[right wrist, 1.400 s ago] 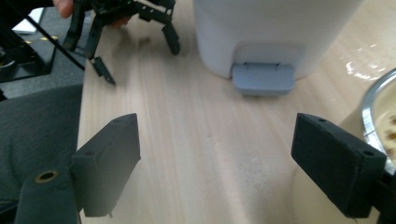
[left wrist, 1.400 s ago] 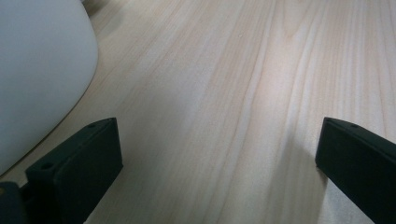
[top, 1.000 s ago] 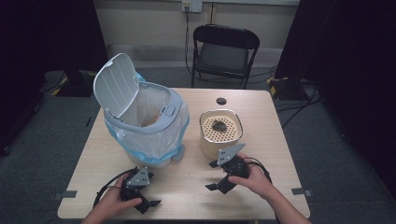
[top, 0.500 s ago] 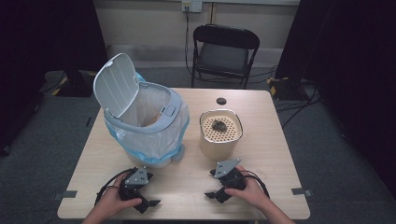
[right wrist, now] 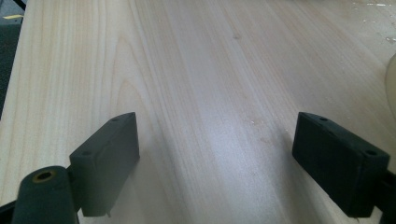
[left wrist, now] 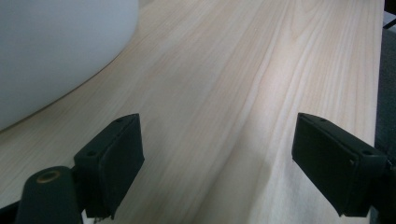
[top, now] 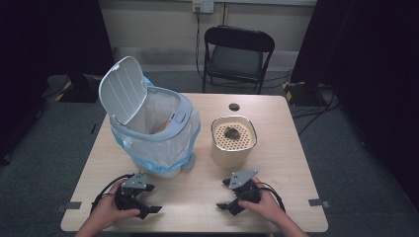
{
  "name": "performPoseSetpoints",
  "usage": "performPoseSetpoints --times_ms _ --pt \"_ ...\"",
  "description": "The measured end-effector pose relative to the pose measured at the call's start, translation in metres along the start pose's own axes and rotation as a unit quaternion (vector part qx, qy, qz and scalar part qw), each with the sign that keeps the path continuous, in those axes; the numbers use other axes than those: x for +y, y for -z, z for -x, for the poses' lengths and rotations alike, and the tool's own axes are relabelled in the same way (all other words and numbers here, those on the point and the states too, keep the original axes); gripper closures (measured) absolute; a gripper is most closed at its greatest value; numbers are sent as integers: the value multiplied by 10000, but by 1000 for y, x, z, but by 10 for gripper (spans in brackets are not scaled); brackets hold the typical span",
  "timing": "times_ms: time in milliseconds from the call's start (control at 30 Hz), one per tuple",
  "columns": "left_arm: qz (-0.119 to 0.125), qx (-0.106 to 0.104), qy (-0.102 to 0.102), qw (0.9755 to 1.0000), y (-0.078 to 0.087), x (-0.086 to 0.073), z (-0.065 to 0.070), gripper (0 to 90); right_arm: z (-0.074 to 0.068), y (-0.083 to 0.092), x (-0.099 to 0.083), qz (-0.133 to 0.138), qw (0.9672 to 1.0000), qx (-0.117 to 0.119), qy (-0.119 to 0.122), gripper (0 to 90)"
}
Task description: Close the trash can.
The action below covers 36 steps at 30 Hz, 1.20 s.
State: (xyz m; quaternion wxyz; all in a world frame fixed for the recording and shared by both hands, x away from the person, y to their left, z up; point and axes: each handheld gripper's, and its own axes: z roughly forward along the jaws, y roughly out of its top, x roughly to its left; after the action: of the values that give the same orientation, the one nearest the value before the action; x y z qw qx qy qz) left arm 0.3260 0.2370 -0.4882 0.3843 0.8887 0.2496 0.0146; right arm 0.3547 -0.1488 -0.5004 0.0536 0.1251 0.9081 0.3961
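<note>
Left tool (top: 146, 201) near bin (top: 153, 133); canister (top: 233, 140) beside

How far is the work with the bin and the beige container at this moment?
Done: the white bin with its blue-edged liner stands with its lid up. In hand: nothing; the left gripper, whose jaws have just been closing, and the right gripper are both empty. Left: the dark clump in the beige perforated container is untouched.

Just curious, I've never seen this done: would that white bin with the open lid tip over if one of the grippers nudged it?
Probably easily: the bin looks like thin plastic, so light. Its raised lid leans to one side, likely shifting weight. The loose bag may slip if gripped.
</note>
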Motion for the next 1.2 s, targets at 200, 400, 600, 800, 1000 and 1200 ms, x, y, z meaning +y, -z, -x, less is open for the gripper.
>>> performPoseSetpoints --times_ms 200,400,600,800,1000,1200 --pt "53 12 187 9998 21 -2 3 165 0 0 0 2 10000 4 -4 138" --pt "247 97 373 9990 59 -4 -1 225 0 0 0 1 10000 4 -2 138" --pt "381 238 479 9978 90 0 -6 289 0 0 0 1 10000 3 -4 138" --pt "290 232 477 9982 107 6 -9 342 0 0 0 1 10000 3 -2 138" --pt "208 282 525 9980 123 16 -10 358 0 0 0 -1 10000 2 -2 138" --pt "151 388 600 9973 142 25 -14 366 0 0 0 0 10000 3 -2 138"
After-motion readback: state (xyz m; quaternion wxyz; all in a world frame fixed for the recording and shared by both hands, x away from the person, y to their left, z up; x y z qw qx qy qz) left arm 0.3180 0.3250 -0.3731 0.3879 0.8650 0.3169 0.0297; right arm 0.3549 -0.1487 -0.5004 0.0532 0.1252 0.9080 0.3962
